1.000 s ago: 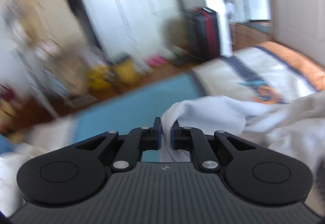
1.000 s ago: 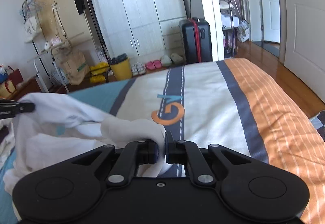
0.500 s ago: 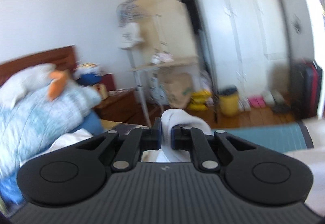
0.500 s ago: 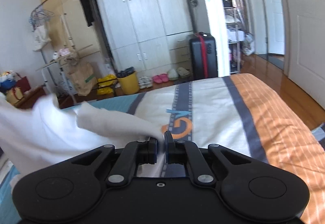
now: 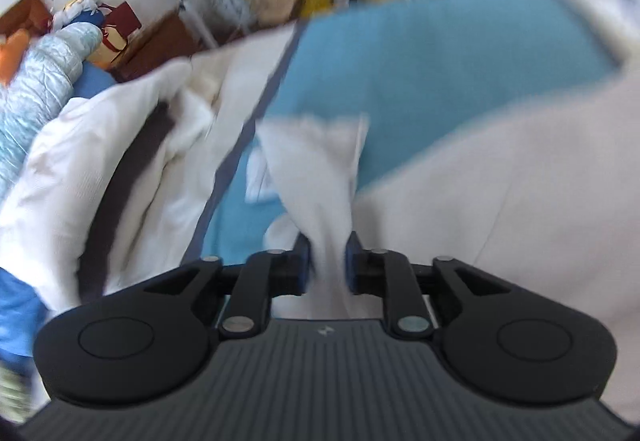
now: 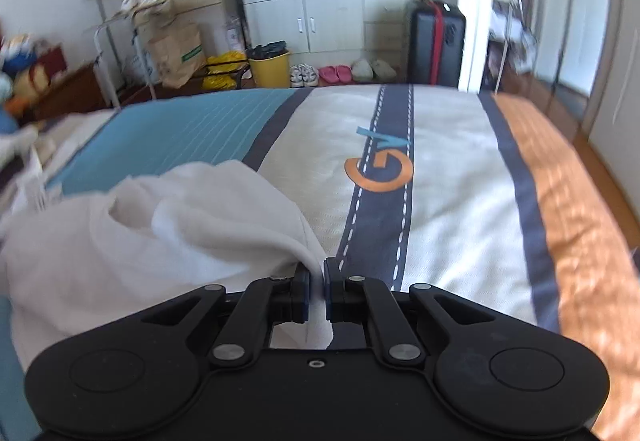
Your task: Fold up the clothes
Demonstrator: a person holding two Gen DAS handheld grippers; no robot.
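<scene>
Left tongs [image 5: 326, 261] just opening; garment [image 5: 320, 169] between.

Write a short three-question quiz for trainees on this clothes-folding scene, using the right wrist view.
1. True or false: the right claw is shut on the white garment.
2. Which stands on the floor beyond the bed cover? A) a yellow bucket B) a bicycle C) a green armchair
3. What colour is the round letter logo on the bed cover?

Key: 1 true; 2 A; 3 orange.
</scene>
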